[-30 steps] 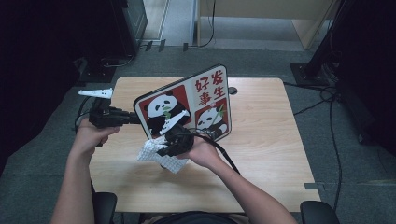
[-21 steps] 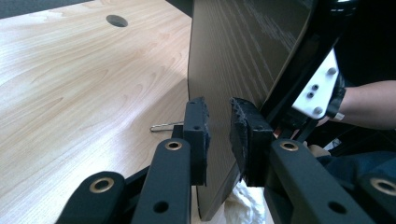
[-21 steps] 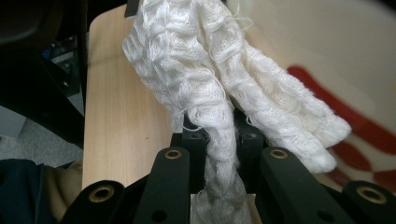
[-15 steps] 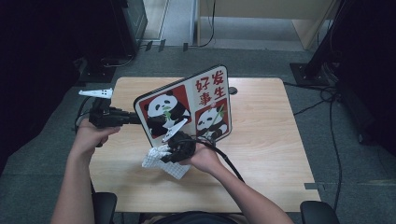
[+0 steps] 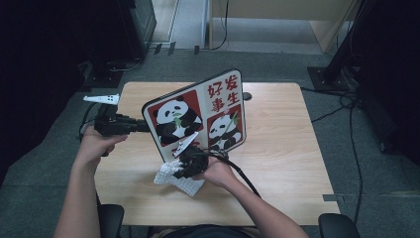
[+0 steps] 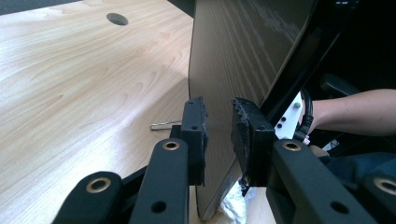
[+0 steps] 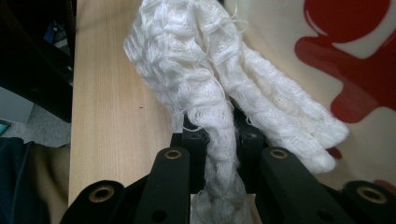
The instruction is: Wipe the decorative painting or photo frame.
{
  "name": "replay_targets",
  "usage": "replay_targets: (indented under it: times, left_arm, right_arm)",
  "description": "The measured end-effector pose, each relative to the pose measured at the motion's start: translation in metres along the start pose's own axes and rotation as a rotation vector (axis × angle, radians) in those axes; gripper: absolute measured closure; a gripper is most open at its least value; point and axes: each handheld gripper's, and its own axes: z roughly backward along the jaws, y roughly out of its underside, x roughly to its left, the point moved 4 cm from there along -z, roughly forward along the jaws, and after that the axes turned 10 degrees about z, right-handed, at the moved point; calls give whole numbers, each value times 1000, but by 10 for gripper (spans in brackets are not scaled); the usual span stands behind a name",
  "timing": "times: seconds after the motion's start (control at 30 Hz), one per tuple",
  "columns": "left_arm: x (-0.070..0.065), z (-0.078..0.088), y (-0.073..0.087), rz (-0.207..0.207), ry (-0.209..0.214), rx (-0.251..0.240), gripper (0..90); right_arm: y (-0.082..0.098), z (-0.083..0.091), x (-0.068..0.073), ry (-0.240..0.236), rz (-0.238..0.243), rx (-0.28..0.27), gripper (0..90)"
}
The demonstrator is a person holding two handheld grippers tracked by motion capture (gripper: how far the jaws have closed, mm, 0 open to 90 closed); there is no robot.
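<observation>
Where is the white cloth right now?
In the high view the cloth hangs from the right claw at the table's near edge, just below the panda board's lower edge.

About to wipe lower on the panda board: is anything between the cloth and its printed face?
Nothing visible. The right gripper is shut on the white cloth, which hangs right beside the panda board, held upright by the left gripper.

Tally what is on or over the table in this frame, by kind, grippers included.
Black two-jaw grippers: 2, left, right
Panda-printed red and white board, held on edge: 1
White waffle-weave cloth: 1
Light wooden table: 1
Total: 5
</observation>
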Motion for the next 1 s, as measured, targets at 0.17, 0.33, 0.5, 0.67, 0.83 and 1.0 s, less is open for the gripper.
replay_targets:
  times: [0.17,0.33,0.5,0.67,0.83,1.0]
  left_arm:
    - [1,-1,0,5,-2,0,739]
    - [4,-1,1,13,-33,8,701]
    - [6,-1,2,14,-52,8,596]
    - [10,2,3,14,-74,2,517]
    - [14,5,3,20,-106,-16,399]
    - [16,9,4,24,-116,-27,364]
  right_arm:
    - [-2,3,3,-6,1,15,798]
    - [-7,10,8,-14,-2,12,798]
    - [-20,20,15,-20,12,-5,797]
    - [-34,28,21,-30,24,-18,797]
    - [-53,38,28,-45,41,-47,796]
    - [-71,48,32,-47,58,-65,797]
